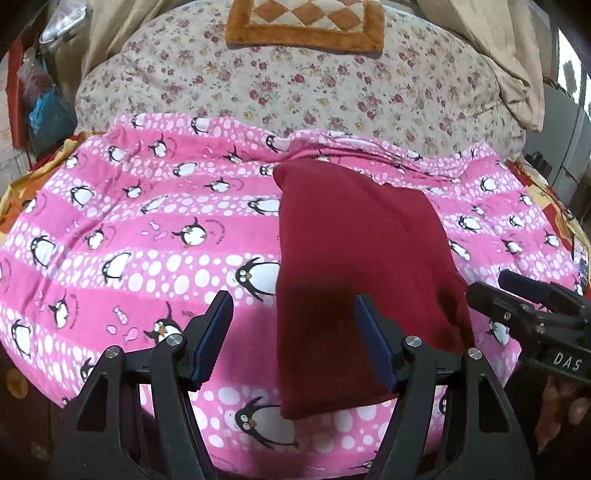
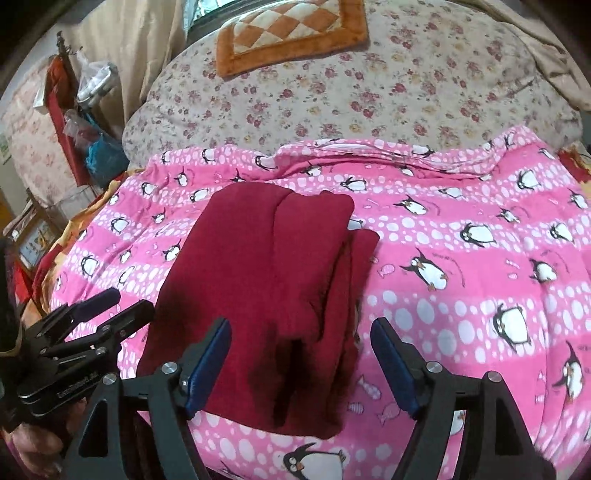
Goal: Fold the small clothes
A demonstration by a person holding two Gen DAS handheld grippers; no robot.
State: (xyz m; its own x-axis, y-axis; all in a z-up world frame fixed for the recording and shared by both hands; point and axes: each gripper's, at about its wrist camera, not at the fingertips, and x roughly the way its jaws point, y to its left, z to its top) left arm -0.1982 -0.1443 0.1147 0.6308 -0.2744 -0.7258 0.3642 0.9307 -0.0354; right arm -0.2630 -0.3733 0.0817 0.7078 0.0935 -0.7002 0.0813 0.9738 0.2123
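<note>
The dark red garment (image 1: 354, 266) lies folded into a long narrow stack on the pink penguin-print blanket (image 1: 129, 229), its near end close to the blanket's front edge and its far end toward the floral quilt (image 1: 295, 85) behind. In the right wrist view the garment (image 2: 258, 280) shows at least 2 layers, with one edge stepping out along its right side.

The left gripper (image 1: 291, 339) hangs above the near part of the garment with its jaws standing wide apart; the right blue pad (image 1: 373, 350) is in front of the red cloth, the left one over bare blanket. Nothing is pinched between them, and whether a pad brushes the fabric I cannot tell.

The right gripper (image 2: 301, 365) is likewise spread wide, its 2 fingers framing the garment's near right corner with no cloth gripped. Each gripper appears at the edge of the other's view, just beside the garment, jaws parted and empty.

An orange checked cushion (image 1: 306, 22) rests on the quilt at the back
</note>
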